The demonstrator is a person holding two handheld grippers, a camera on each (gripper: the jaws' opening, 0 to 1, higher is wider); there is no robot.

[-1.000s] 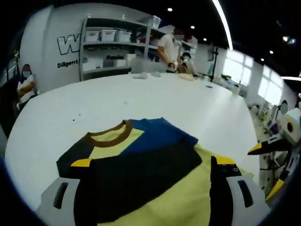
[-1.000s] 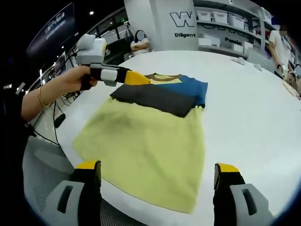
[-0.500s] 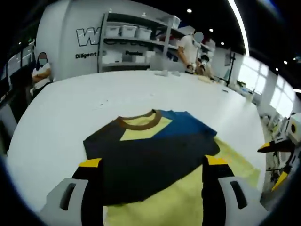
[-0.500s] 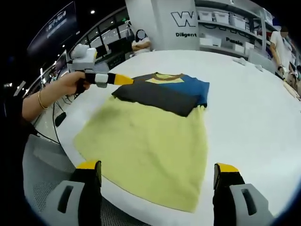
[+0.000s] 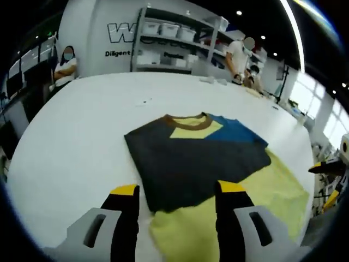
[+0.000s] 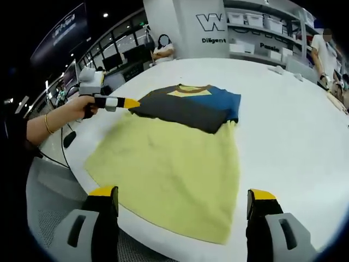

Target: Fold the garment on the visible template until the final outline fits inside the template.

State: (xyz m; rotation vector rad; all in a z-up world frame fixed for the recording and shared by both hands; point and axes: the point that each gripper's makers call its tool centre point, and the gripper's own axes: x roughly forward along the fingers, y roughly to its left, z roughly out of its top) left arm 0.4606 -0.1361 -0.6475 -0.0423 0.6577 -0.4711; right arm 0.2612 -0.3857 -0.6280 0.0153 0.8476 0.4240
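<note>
A shirt point(image 6: 174, 158) lies flat on the white table point(image 6: 283, 120), with a yellow body, a brown collar point(image 5: 190, 121) and a blue shoulder point(image 5: 240, 134). A dark sleeve part point(image 5: 191, 164) is folded across its chest. My left gripper point(image 5: 179, 191) is open, its jaws just short of the dark fold's near edge, with nothing between them. In the right gripper view a hand holds the left gripper point(image 6: 106, 101) at the shirt's left side. My right gripper point(image 6: 182, 194) stands open at the yellow hem, holding nothing. The right gripper point(image 5: 327, 166) also pokes in at the far right of the left gripper view.
The round table's edge point(image 6: 71, 164) runs close behind the hem. Shelves with white bins point(image 5: 174, 38) stand beyond the table. A person sits at the back left point(image 5: 65, 60), and others stand near the shelves point(image 5: 240, 54). Small items point(image 5: 210, 80) lie on the table's far side.
The left gripper has drawn back off the shirt toward its left side, and its jaws stand narrower. The dark fold lies flat where it was. The right gripper has hardly moved.
</note>
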